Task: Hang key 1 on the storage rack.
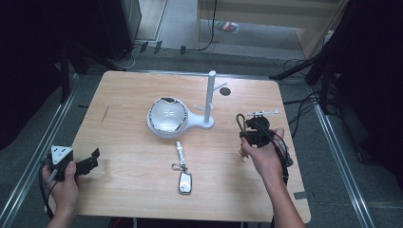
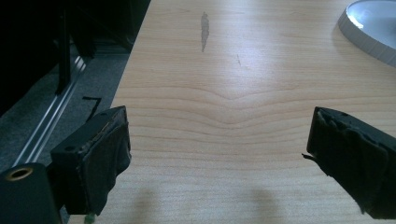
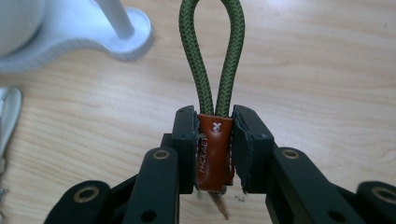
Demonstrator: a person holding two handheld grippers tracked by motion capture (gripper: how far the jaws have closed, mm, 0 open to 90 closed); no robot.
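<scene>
My right gripper is shut on a keychain: a brown leather tab pinched between its pads, with a green cord loop standing out beyond them. From above, this gripper is held over the table's right side, the cord loop pointing toward the white stand. My left gripper rests at the table's left front edge, jaws wide apart with nothing between them; its black padded fingers frame bare wood. A silver key fob with a strap lies in the front middle.
A white stand with a round dish and an upright pegged post sits mid-table. A small dark hole marks the far right of the tabletop. Black curtains and cables surround the table.
</scene>
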